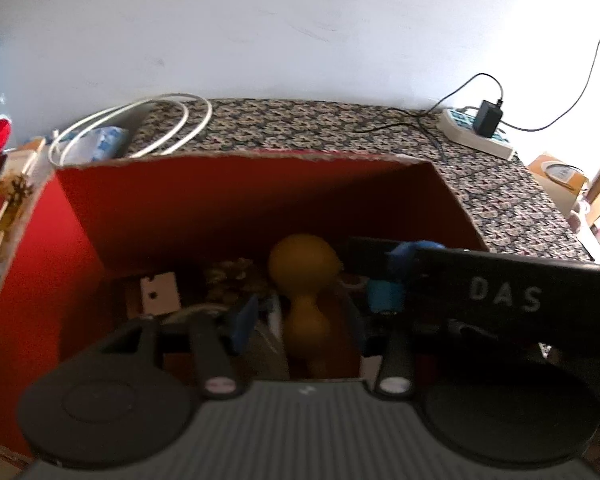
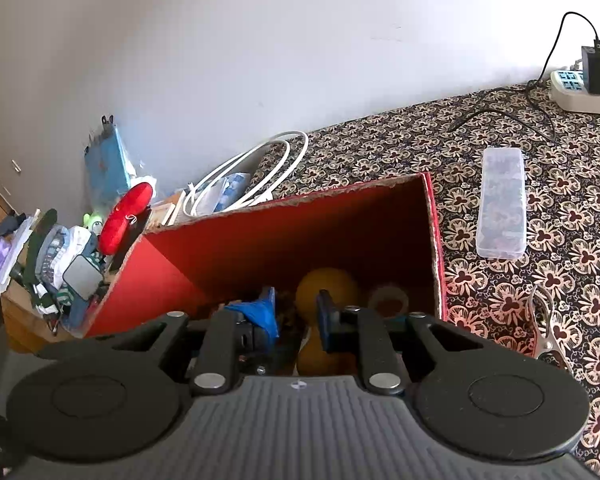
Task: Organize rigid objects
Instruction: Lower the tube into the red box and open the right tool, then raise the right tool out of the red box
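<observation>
A red cardboard box (image 1: 220, 200) (image 2: 280, 232) stands open on the patterned cloth. A yellow gourd-shaped object (image 1: 302, 260) (image 2: 332, 284) lies in it among other small items. My left gripper (image 1: 300, 316) hangs over the box with its blue pads well apart. The gourd's neck lies between and below them, untouched. My right gripper (image 1: 394, 274) reaches in from the right, beside the gourd's bulb. In the right wrist view the right gripper (image 2: 298, 314) shows its pads a narrow gap apart, with nothing pressed between them.
A tape roll (image 2: 388, 300) and a white piece (image 1: 160, 292) lie in the box. A clear plastic case (image 2: 502, 204) and a metal tool (image 2: 544, 328) lie right of it. A white cable coil (image 2: 252, 172), power strip (image 2: 580, 92) and left-side clutter (image 2: 60, 260) surround it.
</observation>
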`<state>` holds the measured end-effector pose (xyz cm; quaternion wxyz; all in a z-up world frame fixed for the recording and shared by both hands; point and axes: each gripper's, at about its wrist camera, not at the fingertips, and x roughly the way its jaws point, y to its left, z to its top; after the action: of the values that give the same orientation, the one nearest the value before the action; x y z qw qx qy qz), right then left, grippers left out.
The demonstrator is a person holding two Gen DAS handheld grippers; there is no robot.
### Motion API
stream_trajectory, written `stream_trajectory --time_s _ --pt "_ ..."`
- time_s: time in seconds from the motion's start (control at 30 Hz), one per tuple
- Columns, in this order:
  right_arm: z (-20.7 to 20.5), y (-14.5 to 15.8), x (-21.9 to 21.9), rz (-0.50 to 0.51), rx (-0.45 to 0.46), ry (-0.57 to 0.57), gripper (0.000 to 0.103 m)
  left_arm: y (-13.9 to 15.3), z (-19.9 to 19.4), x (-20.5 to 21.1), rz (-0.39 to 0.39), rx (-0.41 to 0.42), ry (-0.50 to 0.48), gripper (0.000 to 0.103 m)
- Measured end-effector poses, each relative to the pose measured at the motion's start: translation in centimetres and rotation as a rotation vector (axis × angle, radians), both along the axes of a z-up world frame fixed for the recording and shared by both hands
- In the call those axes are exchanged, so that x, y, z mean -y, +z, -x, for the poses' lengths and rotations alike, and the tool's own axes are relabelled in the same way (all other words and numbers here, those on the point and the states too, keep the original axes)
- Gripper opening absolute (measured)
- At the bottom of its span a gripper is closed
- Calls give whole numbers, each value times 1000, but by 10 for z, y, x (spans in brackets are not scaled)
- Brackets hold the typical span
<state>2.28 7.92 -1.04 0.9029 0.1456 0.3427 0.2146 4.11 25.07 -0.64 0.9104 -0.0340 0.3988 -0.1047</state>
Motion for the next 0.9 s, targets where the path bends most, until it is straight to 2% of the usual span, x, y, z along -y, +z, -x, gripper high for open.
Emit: stream_trajectory --time_s 0.2,0.37,0.47,0.7,0.9 --pt "4 2 0 7 16 -18 2 2 4 -5 -4 -15 30 48" --pt "9 4 6 7 29 -28 2 4 8 -5 -44 -16 57 49" --pt "15 6 9 7 37 -36 10 7 11 -6 -52 -20 71 51" --pt "28 6 18 -17 40 -52 10 14 25 -4 -98 -22 97 55" --pt "48 12 24 -29 80 -46 10 25 41 1 -136 4 108 57"
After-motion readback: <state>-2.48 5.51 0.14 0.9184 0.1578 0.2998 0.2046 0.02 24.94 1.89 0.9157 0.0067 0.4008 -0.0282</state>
